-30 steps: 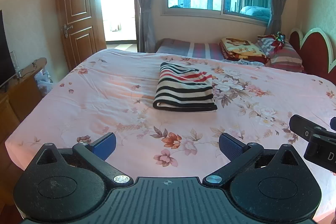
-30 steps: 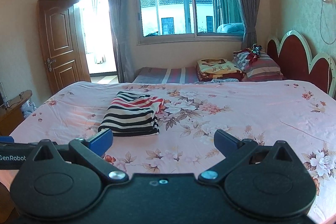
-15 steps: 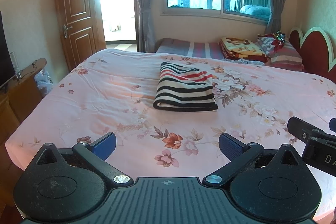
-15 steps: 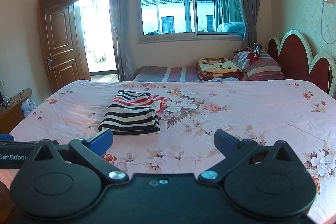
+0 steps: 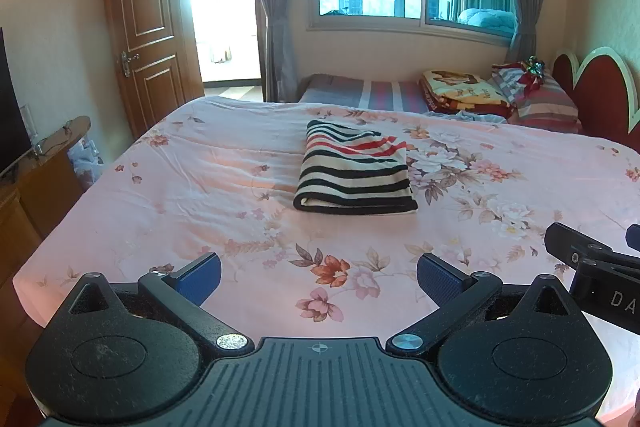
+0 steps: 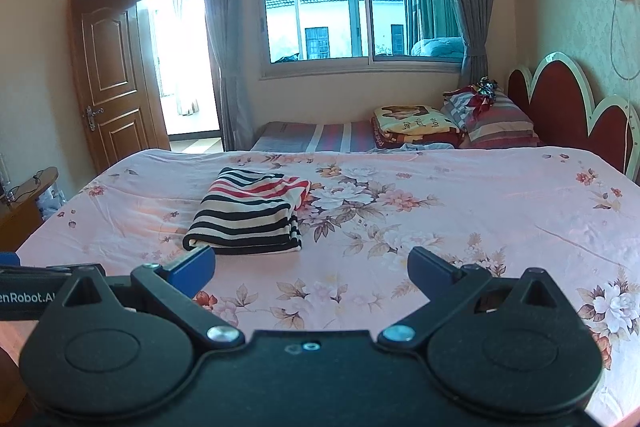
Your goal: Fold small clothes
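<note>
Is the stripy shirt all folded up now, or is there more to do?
It looks done: the striped garment lies as a neat folded rectangle on the flowery bedsheet. Nothing is in hand. The left gripper and right gripper both hover near the bed's edge, jaws wide open and empty. No other unfolded small clothes show on this sheet, so little seems left.

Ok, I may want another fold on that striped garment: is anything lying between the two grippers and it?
Nothing visible. Only bare floral bedsheet lies between the open left gripper, the open right gripper and the folded striped garment.
</note>
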`<state>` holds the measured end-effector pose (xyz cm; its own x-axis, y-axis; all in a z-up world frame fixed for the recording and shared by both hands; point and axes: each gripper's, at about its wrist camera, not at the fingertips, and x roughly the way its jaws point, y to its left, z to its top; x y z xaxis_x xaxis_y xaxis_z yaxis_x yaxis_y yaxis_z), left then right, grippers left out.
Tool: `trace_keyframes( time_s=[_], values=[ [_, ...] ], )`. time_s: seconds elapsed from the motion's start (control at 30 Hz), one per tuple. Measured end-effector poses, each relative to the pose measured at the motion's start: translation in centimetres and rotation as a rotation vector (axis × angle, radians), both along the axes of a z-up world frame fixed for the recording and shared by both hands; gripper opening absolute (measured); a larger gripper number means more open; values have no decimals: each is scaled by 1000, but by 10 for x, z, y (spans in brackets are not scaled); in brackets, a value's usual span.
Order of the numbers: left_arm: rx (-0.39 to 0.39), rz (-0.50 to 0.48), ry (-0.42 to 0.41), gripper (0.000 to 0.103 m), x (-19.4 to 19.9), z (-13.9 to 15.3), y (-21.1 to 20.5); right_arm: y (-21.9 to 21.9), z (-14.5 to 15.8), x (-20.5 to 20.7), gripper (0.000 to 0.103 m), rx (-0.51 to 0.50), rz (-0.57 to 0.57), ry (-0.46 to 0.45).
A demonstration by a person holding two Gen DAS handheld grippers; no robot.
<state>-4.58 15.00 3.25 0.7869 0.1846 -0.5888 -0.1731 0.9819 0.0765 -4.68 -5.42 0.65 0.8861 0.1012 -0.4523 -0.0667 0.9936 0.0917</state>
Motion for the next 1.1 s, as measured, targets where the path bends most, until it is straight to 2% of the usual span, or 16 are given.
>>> trace_keyframes(
  time_s=[1.1],
  values=[
    [-2,20,13,103,9,-2,2,-8,-10,10,102,18,-6,32]
  ],
)
